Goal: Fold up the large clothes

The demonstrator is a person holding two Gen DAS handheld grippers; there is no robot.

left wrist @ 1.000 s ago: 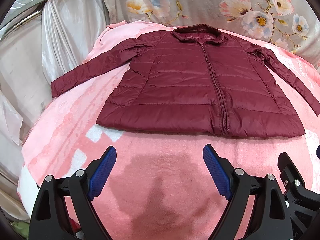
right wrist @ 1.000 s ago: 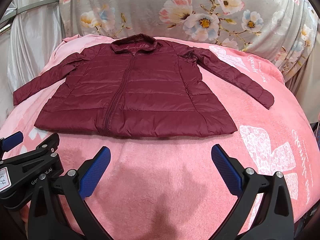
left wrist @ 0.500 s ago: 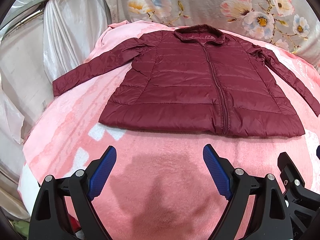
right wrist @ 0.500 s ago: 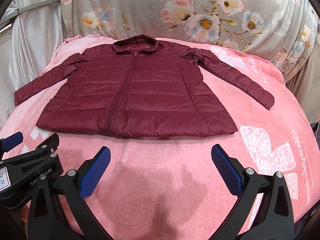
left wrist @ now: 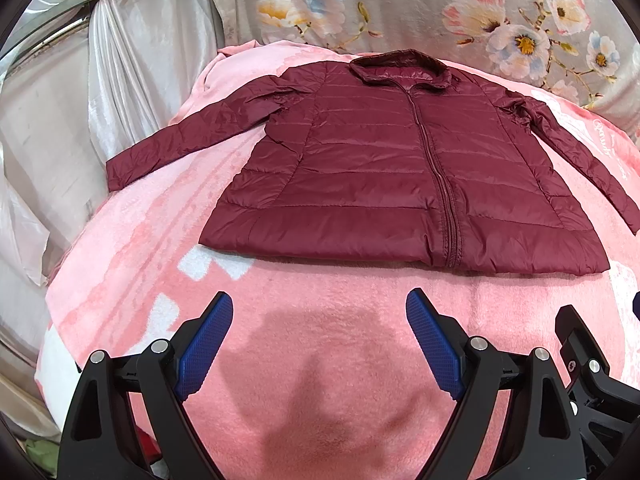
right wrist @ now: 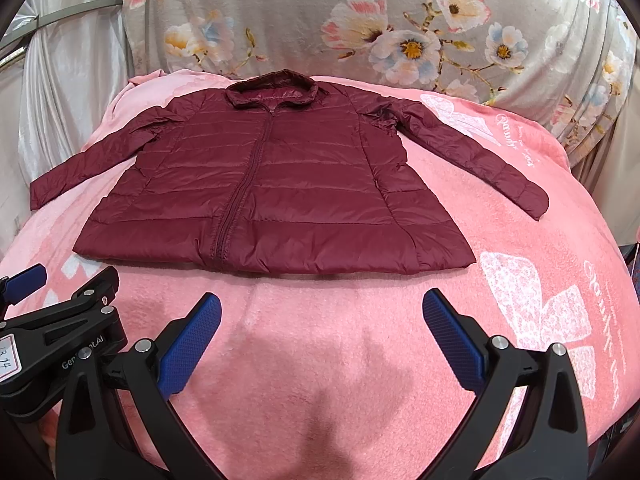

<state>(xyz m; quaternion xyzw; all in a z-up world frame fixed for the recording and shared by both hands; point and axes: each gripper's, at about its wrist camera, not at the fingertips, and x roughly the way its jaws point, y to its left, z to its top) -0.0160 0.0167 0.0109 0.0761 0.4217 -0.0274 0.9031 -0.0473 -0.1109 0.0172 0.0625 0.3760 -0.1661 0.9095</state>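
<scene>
A dark red quilted jacket (left wrist: 380,168) (right wrist: 280,184) lies flat and zipped on a pink blanket (left wrist: 328,320) (right wrist: 320,340), collar away from me and both sleeves spread outward. My left gripper (left wrist: 319,306) hovers over bare blanket just short of the hem, open, nothing between its blue pads. My right gripper (right wrist: 321,305) hangs the same way beside it, open and empty, a little below the hem. In the right wrist view the left gripper's body (right wrist: 60,344) shows at the left edge. Part of the right gripper's body (left wrist: 592,368) shows at the right edge of the left wrist view.
A grey floral sheet (left wrist: 440,8) (right wrist: 360,20) hangs behind the bed. White satin curtains (left wrist: 120,80) with a metal rail stand at the left. The blanket's edge drops off at left (left wrist: 52,300) and right (right wrist: 624,280).
</scene>
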